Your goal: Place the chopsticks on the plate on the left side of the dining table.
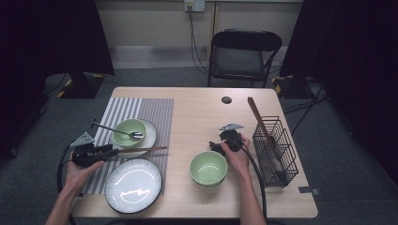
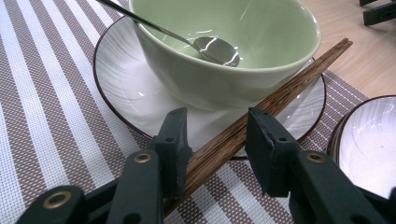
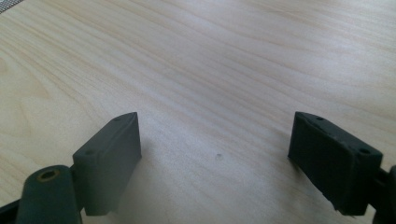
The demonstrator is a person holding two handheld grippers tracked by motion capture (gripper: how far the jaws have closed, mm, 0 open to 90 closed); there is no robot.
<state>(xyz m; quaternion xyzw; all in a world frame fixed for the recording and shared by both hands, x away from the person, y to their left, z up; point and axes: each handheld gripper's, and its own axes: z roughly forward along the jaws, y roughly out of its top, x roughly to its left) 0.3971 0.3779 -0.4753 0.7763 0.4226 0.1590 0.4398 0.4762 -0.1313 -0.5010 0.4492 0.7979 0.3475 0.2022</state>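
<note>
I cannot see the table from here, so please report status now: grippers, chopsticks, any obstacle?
Left gripper open, chopsticks between its jaws, lying on the small plate. Right gripper open over bare table. Green bowl with spoon close behind chopsticks.

Wire rack (image 1: 275,151), folding chair (image 1: 244,55), lone green bowl (image 1: 208,168), empty plate (image 1: 133,184)

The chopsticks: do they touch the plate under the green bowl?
Touching. In the left gripper view the chopsticks lie across the rim of the plate, resting on it beside the bowl.
</note>
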